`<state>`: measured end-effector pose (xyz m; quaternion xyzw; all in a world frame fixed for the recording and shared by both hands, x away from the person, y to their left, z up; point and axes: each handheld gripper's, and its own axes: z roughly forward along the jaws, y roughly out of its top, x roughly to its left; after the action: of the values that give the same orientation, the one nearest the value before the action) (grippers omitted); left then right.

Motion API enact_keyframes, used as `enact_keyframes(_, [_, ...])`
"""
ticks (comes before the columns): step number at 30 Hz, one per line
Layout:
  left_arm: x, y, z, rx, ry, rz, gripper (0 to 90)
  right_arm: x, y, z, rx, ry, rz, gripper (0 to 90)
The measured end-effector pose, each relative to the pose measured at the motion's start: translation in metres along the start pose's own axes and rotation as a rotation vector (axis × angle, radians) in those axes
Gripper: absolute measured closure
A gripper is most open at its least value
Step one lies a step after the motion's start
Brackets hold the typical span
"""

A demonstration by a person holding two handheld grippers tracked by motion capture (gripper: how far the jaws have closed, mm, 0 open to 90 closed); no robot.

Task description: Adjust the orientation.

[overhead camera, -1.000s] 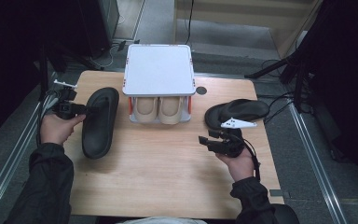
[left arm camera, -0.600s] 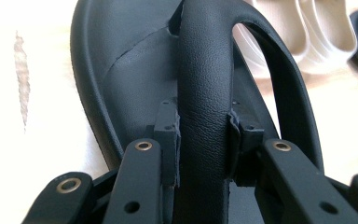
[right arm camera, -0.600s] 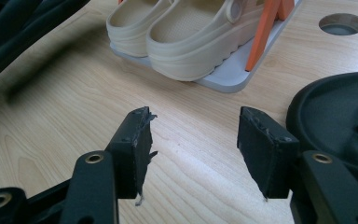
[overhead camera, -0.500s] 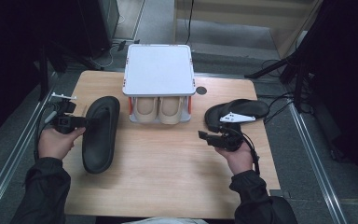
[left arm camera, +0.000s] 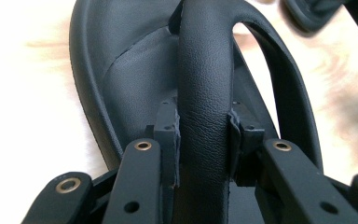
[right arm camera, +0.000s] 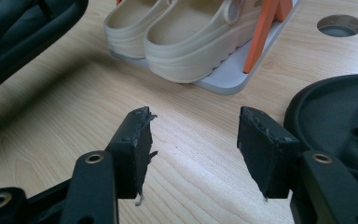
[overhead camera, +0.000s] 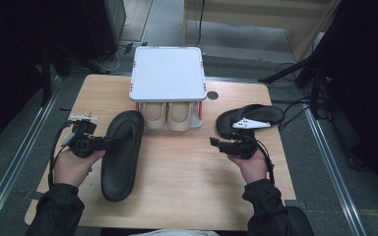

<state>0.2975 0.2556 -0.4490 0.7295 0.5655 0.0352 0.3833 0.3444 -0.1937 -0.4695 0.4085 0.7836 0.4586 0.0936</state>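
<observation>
- My left claw point(left arm camera: 204, 135) gripped the sandal point(overhead camera: 120, 152) by its strap point(left arm camera: 204, 84), having dragged it toward me, away from the rack point(overhead camera: 167, 73).
- My right claw point(right arm camera: 193, 144) hung wide, empty, beside the second sandal point(overhead camera: 251, 118), likely next.

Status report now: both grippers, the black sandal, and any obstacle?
Left gripper shut on strap of black leather sandal, sole on wooden table. Right gripper open, empty. Beige clogs on white rack ahead; second black sandal at right.
</observation>
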Motion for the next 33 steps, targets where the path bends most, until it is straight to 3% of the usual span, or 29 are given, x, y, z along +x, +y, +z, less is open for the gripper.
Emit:
enact_keyframes(11, [-0.023, -0.020, 0.020, 0.046, -0.089, 0.007, 69.1, 0.000, 0.000, 0.001, 0.003, 0.000, -0.001, 45.2])
enact_keyframes(15, [-0.029, -0.024, 0.035, 0.097, -0.089, 0.020, 69.0, 0.001, 0.000, 0.000, 0.002, 0.002, -0.002, 45.2])
enact_keyframes(20, [-0.030, -0.025, 0.050, 0.125, -0.090, 0.010, 68.9, 0.000, 0.000, 0.001, 0.004, 0.000, -0.002, 45.2])
enact_keyframes(33, [-0.044, -0.026, 0.084, 0.150, -0.086, -0.004, 68.5, 0.001, 0.000, 0.001, 0.005, 0.000, -0.006, 45.2])
